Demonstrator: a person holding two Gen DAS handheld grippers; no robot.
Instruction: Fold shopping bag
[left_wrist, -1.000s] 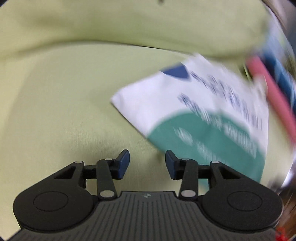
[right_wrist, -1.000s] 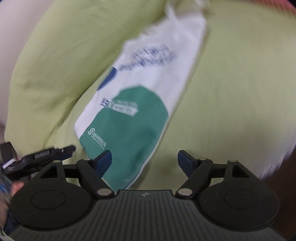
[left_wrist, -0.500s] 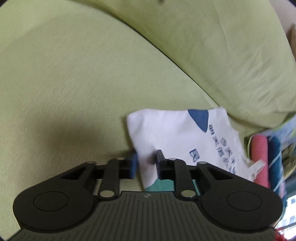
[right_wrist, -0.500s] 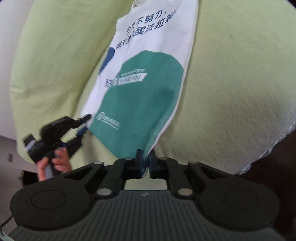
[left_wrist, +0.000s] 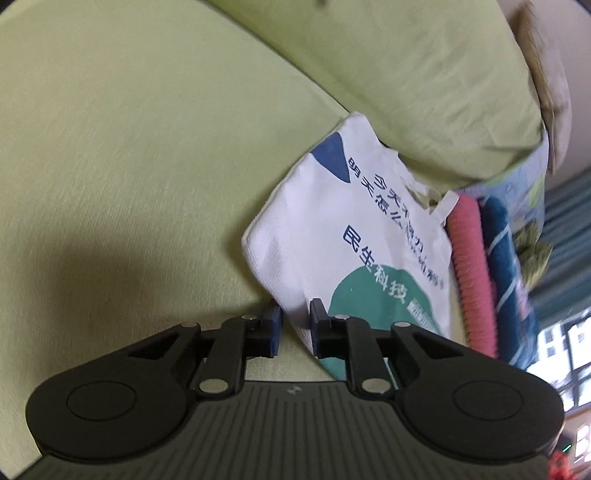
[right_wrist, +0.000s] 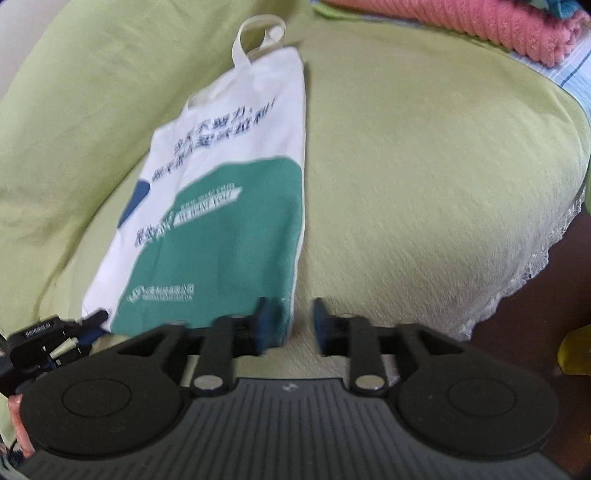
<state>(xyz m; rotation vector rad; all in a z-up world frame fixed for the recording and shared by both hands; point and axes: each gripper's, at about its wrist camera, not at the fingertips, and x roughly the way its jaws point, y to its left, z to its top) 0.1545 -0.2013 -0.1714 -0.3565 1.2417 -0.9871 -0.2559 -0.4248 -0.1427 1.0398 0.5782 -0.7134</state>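
Left wrist view: left gripper (left_wrist: 295, 325) fingers, narrowly parted, straddle the white-and-green printed cloth shopping bag (left_wrist: 354, 236) bottom corner; right gripper (right_wrist: 290, 326) fingers likewise, ungripped. Judged: the grasp before the first fold; next, both must close on the bag.

My left gripper (left_wrist: 295, 325) and right gripper (right_wrist: 290, 325) look alike: black linkage arms, silver pivot screws, blue pads (left_wrist: 274, 325), a ribbed grey body (right_wrist: 291, 432) behind them.

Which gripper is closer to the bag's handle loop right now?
Hard to call; neither is near. Both the left gripper and the right gripper sit open at the bottom corners of the shopping bag, with the handle loop at the far end.
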